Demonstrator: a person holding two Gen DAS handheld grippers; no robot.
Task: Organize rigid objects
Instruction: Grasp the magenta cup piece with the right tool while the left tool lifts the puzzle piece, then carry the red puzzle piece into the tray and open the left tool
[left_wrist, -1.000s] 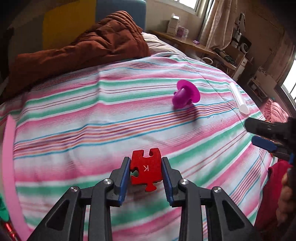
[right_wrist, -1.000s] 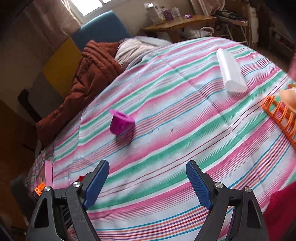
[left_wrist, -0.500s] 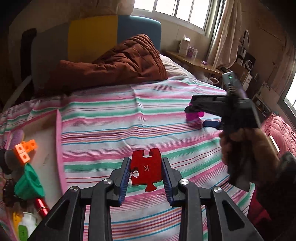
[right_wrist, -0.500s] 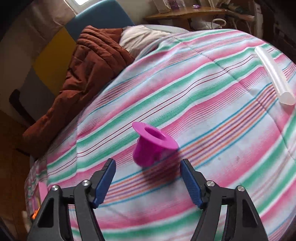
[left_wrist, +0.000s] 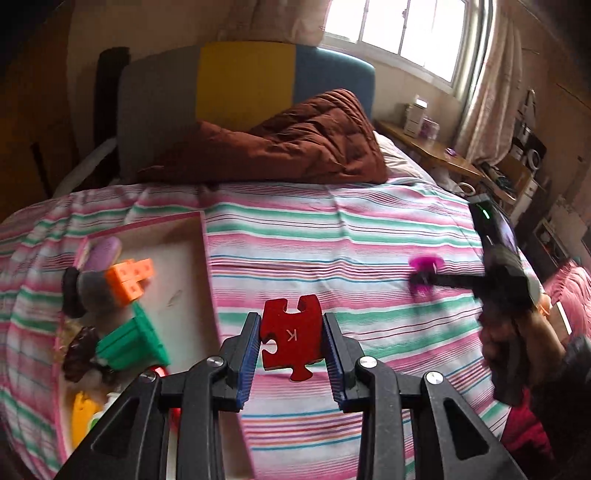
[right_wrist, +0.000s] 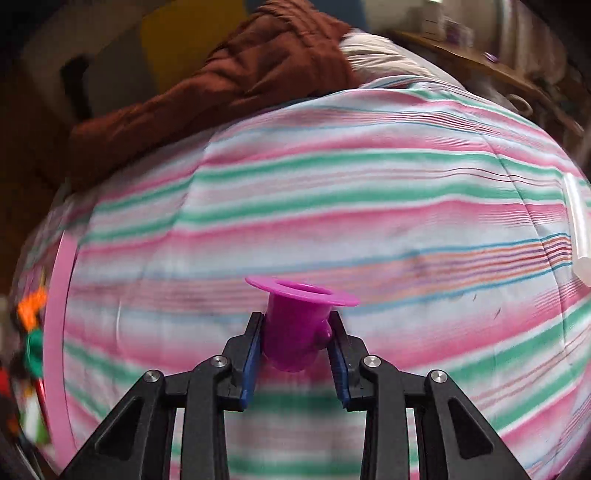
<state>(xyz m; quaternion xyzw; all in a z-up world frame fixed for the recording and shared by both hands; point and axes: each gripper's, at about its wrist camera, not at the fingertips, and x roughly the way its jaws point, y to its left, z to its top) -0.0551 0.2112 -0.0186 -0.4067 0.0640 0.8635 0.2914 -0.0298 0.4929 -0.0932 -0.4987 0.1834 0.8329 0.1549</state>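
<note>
My left gripper (left_wrist: 291, 341) is shut on a red puzzle piece (left_wrist: 290, 336) marked K and holds it above the striped bedspread, just right of a pink-rimmed tray (left_wrist: 204, 258). My right gripper (right_wrist: 295, 332) is shut on a magenta flanged cup (right_wrist: 297, 325), its flange upward. In the left wrist view the right gripper (left_wrist: 421, 278) shows at the right, at the blurred cup (left_wrist: 424, 264).
The tray holds an orange block (left_wrist: 129, 277), a green cup (left_wrist: 129, 341), a yellow piece (left_wrist: 83, 415) and other toys. A brown quilt (left_wrist: 295, 144) lies at the head of the bed. A clear tube (right_wrist: 578, 236) lies at the right. A wooden bedside shelf (left_wrist: 436, 151) stands beyond.
My right gripper moved in and closed on the magenta cup. My left gripper swung left with the puzzle piece, so the tray now sits closer in view.
</note>
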